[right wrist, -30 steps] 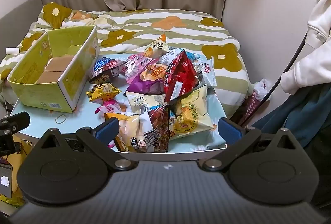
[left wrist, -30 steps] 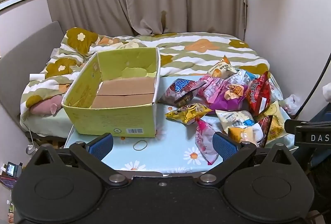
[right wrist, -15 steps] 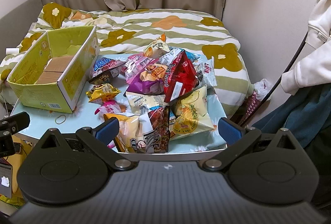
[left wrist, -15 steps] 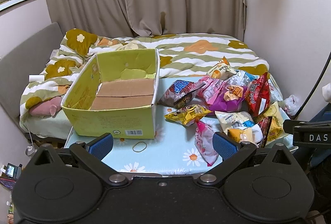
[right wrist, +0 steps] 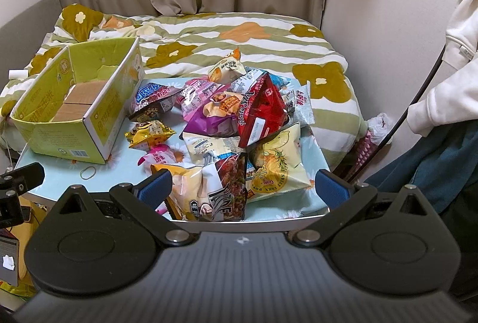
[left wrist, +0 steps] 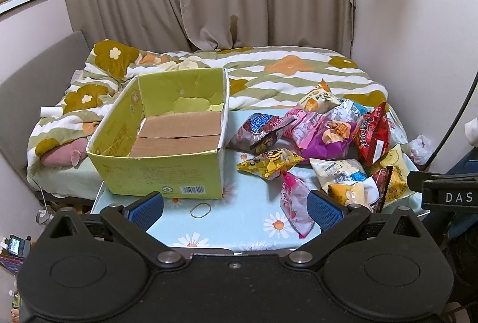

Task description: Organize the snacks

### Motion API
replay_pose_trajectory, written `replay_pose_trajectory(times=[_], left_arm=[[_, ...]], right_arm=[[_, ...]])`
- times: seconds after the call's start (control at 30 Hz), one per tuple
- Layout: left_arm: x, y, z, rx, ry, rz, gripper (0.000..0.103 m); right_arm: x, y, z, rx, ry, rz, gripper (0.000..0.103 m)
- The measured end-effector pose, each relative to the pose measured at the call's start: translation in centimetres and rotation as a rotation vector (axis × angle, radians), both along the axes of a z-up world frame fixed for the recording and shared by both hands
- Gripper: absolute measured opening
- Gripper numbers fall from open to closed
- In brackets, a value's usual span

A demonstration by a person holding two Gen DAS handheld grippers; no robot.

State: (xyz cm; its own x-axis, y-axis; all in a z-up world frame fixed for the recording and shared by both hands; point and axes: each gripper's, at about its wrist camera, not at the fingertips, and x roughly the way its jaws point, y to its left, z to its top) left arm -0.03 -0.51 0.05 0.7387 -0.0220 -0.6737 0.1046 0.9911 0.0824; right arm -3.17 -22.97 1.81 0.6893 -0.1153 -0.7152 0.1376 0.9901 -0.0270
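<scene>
Nothing has moved except slight camera drift: left gripper [left wrist: 235,205] and right gripper [right wrist: 243,185] hang wide open and empty, snack bags [right wrist: 230,126] all heaped on the table [left wrist: 251,221] beside the empty yellow-green cardboard box [left wrist: 167,170], so sorting looks unstarted.

Green box [left wrist: 167,170] beside snack pile [left wrist: 325,141]

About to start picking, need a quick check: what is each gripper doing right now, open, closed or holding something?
Left gripper: open, jaws spread wide, holding nothing.
Right gripper: open, jaws spread wide, holding nothing.
</scene>
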Motion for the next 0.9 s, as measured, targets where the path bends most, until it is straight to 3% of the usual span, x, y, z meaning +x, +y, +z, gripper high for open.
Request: replay_pose_trajectory(times=[0.9], left_arm=[[-0.28,-0.38,0.19,0.000,-0.008,-0.013,0.103]], right_arm=[[-0.06,-0.01,0.01,0.001,-0.002,-0.002,0.103]])
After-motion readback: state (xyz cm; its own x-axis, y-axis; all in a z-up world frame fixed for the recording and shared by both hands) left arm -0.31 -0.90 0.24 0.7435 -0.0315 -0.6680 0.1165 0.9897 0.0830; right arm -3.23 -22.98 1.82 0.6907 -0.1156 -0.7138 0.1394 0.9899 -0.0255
